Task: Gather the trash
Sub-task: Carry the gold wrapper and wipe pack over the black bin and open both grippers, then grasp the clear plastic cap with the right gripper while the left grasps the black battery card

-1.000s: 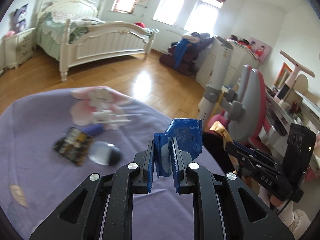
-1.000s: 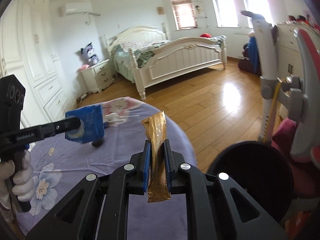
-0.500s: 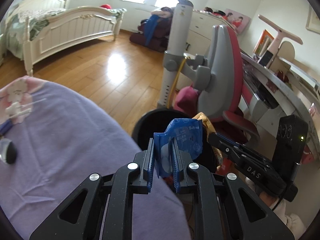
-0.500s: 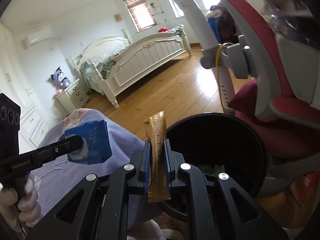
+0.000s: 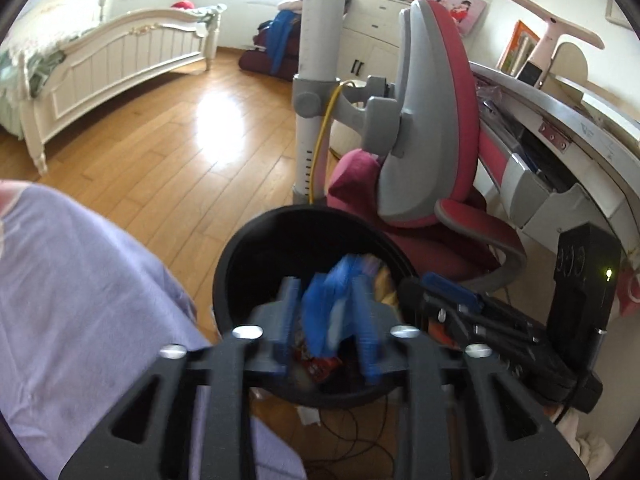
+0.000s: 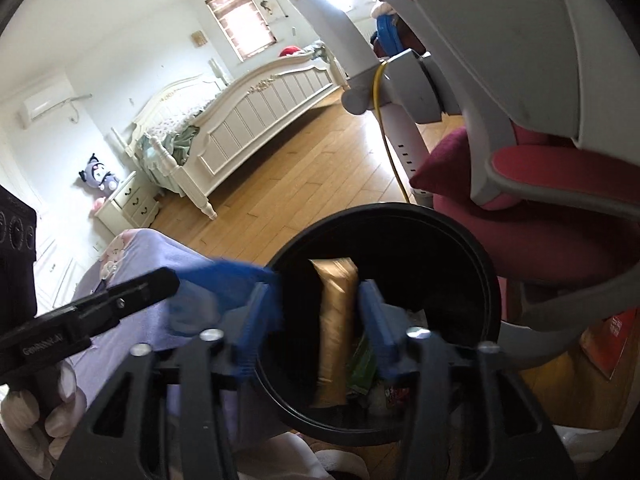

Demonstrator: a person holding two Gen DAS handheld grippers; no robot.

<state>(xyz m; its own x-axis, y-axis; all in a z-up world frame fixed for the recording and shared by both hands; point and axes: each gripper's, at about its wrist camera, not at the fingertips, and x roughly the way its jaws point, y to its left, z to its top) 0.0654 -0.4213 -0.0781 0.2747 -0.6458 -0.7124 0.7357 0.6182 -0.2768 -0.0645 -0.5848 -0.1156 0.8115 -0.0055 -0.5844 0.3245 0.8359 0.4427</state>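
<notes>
My left gripper [image 5: 326, 320] hangs over the black bin [image 5: 224, 272], its jaws opening. A blue wrapper [image 5: 324, 308], blurred, sits loose between the pads, which are not pressing on it. My right gripper [image 6: 318, 320] is also above the bin [image 6: 492, 280] with its jaws opening. A gold wrapper [image 6: 334, 332] stands upright between them, beside the right pad with a wide gap on the left. Other trash lies at the bin's bottom. Each gripper shows in the other's view: the right gripper [image 5: 416, 292] at the bin's right, the left gripper [image 6: 172, 282] at its left with the blue wrapper [image 6: 216, 284].
A purple cloth [image 5: 80, 300] covers the surface left of the bin. A pink and grey chair [image 5: 432, 120] and a white pole [image 5: 316, 80] with a yellow cable stand right behind the bin. A desk [image 5: 560, 128] runs along the right. Cables [image 5: 352, 440] lie on the floor.
Both grippers swung from the purple surface to above the bin and sank toward it. Both jaws have parted, and the blue and gold wrappers are no longer clamped.
</notes>
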